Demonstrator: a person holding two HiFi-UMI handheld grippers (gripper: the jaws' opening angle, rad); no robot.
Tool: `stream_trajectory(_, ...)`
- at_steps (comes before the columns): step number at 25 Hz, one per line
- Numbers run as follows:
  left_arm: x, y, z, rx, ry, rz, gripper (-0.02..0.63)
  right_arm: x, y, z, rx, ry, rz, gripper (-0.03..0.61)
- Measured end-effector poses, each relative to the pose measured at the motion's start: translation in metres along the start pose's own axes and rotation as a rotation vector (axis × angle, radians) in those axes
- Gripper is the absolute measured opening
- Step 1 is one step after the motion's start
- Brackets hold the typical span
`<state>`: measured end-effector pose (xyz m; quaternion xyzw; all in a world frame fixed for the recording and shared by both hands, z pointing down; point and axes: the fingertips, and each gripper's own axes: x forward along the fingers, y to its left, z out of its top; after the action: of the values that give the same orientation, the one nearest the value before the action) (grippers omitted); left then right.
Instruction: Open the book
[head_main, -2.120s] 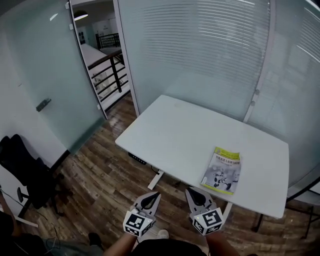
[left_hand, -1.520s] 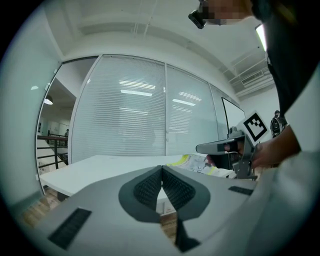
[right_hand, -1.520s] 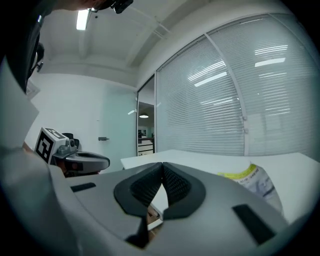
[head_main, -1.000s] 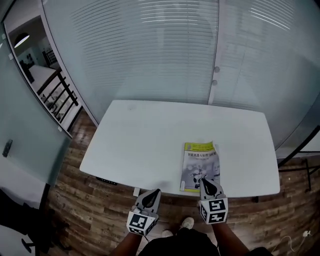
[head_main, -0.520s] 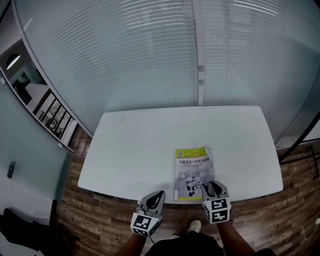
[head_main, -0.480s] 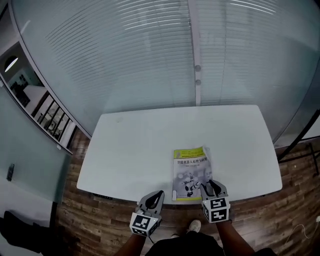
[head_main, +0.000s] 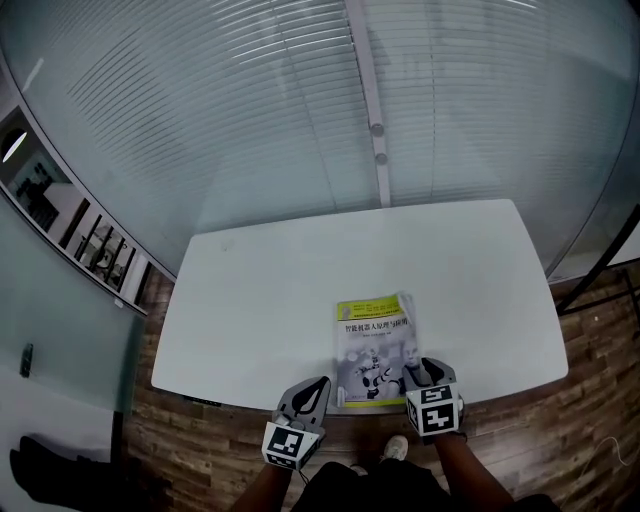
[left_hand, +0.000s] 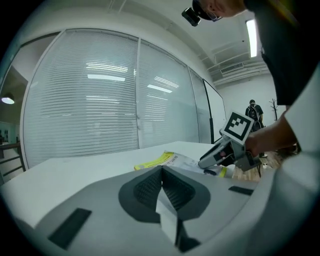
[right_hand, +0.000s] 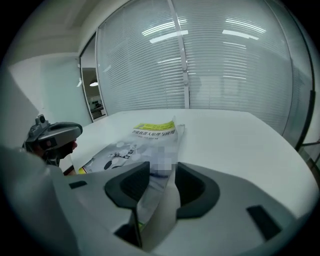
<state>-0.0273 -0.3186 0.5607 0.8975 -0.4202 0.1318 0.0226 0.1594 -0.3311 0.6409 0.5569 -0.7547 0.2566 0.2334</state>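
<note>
**Soft Cover Awaits a Light Pinch**

Head view: the book (head_main: 375, 345) lies closed at the table's (head_main: 260, 290) near edge, right of middle.

Left gripper view: my left gripper (left_hand: 162, 175) is pressed together, empty.

Right gripper view: my right gripper (right_hand: 162, 175) has just been opening, its jaws spread around the book's near right corner. The thin, glossy cover looks limp and light, so I would lift it there.

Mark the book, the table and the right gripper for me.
book (head_main: 372, 345): head view, middle of its cover.
table (head_main: 270, 300): head view, bare top left of the book.
right gripper (head_main: 428, 372): head view, midway between its fingertips.
</note>
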Motion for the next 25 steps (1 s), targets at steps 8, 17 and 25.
stream_trajectory(8,-0.006,0.008,-0.005,-0.06,0.007,-0.014,0.011,0.0,0.002,-0.005,0.059,0.087,0.021,0.166)
stream_trajectory(17,-0.008,0.022,-0.003,-0.027,-0.013,-0.11,0.011,0.004,0.0,-0.012,0.28,0.125,0.035,0.143)
stream_trajectory(25,-0.029,0.03,0.005,-0.058,-0.039,-0.162,0.011,0.005,-0.004,-0.014,0.444,0.147,0.083,0.129)
